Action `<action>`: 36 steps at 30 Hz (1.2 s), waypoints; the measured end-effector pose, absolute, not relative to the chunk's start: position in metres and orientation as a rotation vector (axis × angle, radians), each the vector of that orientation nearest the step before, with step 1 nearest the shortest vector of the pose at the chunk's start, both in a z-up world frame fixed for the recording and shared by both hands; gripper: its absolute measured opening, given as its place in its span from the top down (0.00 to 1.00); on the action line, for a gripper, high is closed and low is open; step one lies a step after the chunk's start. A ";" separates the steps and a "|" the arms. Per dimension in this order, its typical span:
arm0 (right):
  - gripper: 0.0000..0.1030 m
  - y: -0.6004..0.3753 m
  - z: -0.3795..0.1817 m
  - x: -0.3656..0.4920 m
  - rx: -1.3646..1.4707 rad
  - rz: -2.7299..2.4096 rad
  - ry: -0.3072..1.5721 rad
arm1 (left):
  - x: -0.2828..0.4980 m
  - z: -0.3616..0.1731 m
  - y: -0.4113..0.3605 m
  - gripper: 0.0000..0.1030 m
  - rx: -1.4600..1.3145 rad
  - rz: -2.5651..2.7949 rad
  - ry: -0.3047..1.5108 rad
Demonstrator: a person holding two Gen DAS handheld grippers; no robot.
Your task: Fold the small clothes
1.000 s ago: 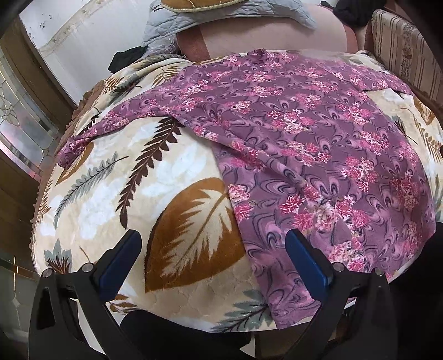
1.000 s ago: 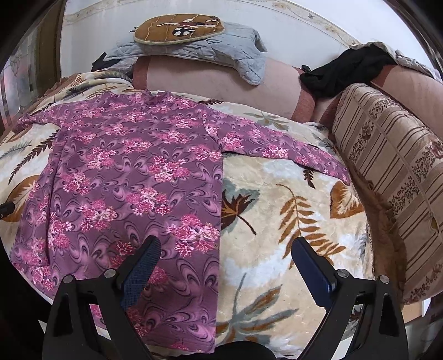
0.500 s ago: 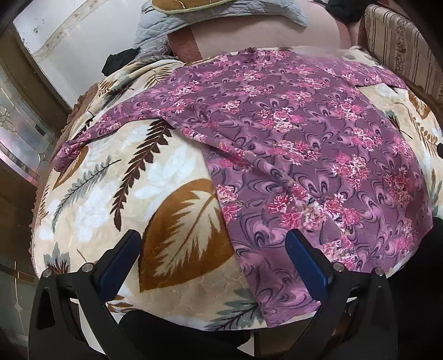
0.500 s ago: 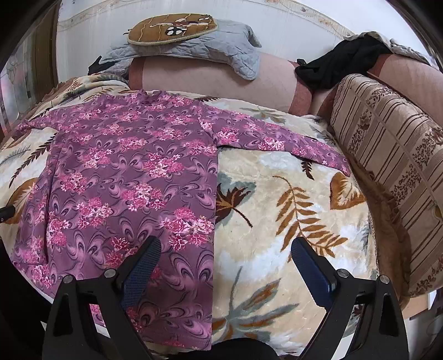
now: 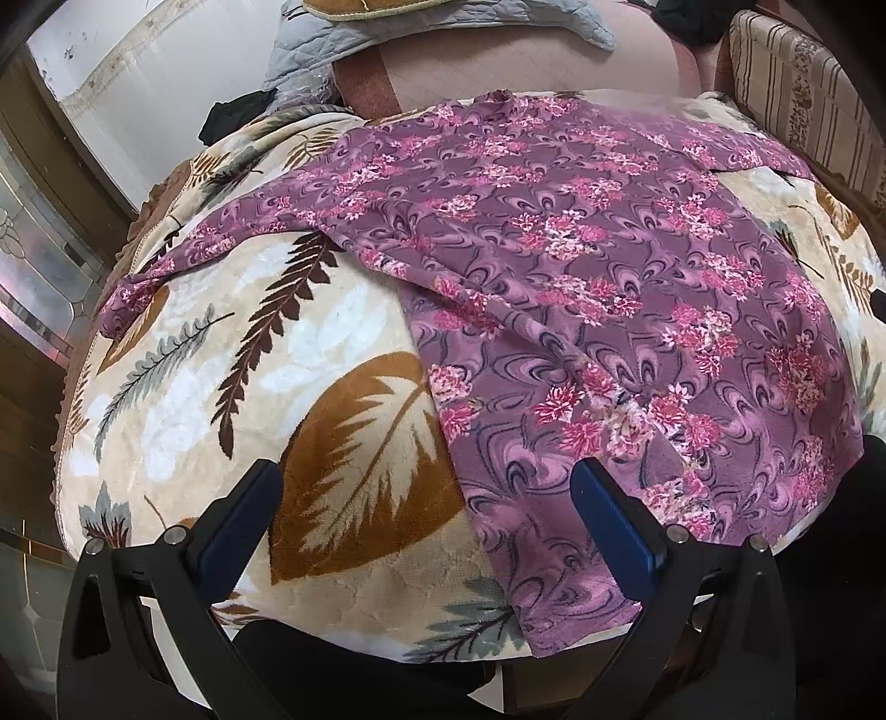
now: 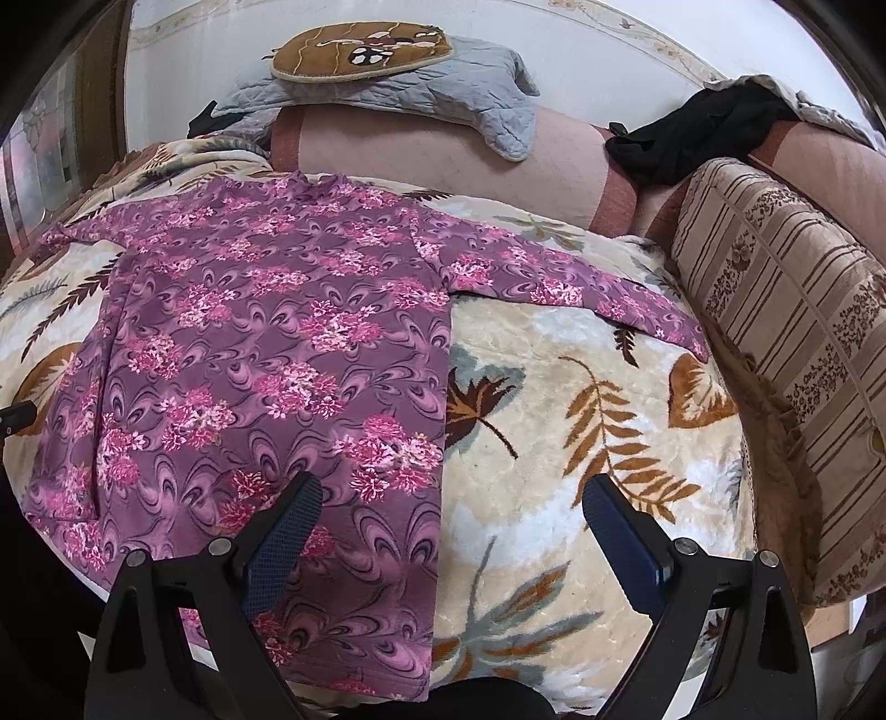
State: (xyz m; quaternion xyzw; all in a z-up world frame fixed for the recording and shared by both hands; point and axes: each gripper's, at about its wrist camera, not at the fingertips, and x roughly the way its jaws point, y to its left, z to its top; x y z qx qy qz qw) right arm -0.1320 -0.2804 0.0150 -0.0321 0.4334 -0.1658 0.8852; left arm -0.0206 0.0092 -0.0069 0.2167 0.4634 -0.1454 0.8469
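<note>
A purple long-sleeved top with pink flowers (image 5: 581, 266) lies spread flat, sleeves out, on a cream leaf-patterned blanket (image 5: 221, 376). It also shows in the right wrist view (image 6: 266, 354). My left gripper (image 5: 426, 498) is open and empty, hovering above the top's lower left hem corner. My right gripper (image 6: 451, 526) is open and empty, above the top's lower right hem edge. The right sleeve (image 6: 581, 288) stretches toward the striped cushion.
A striped cushion (image 6: 786, 332) borders the right side. A pink bolster (image 6: 432, 160) runs along the back, with a grey quilt (image 6: 421, 88), a brown cushion (image 6: 360, 50) and black clothing (image 6: 698, 133) on it. The blanket's front edge (image 6: 554, 664) drops off near me.
Both grippers have drawn back slightly and shifted; the top sits a little further and higher in both views. The jaws stay open and the top has not moved.
</note>
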 end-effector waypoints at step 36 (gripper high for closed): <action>0.99 -0.333 -0.027 -0.175 0.320 -0.155 1.001 | 0.026 -0.036 0.101 0.95 0.130 -0.247 1.381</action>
